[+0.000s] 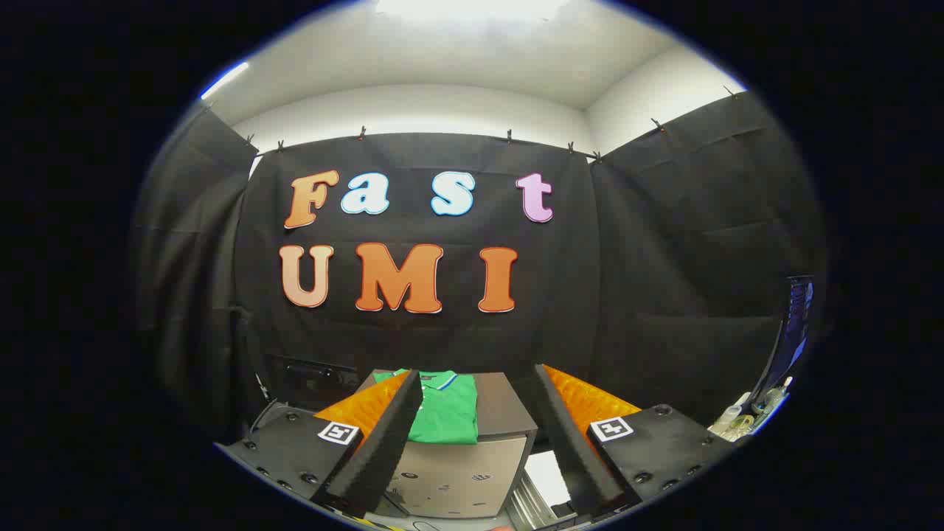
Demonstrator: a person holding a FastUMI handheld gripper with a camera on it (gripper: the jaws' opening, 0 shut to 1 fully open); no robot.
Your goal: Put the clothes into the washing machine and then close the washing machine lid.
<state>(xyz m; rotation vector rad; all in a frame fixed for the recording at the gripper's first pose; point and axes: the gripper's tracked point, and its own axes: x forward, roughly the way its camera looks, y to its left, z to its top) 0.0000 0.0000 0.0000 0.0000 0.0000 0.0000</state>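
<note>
One folded green polo shirt lies on the closed grey-topped washing machine, beyond the fingers. Hand-held gripper spread wide, holding nothing, both fingers clear of the shirt.

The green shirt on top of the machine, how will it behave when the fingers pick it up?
The green shirt is folded cloth, so it will probably go floppy and unfold when lifted. It looks light. The open gripper pinching one layer may leave the rest dangling.

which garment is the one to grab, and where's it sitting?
Just one garment in view: the green shirt, folded flat on the grey washing machine, beyond the open tool and seen between its fingers. It overhangs the machine's front edge.
</note>
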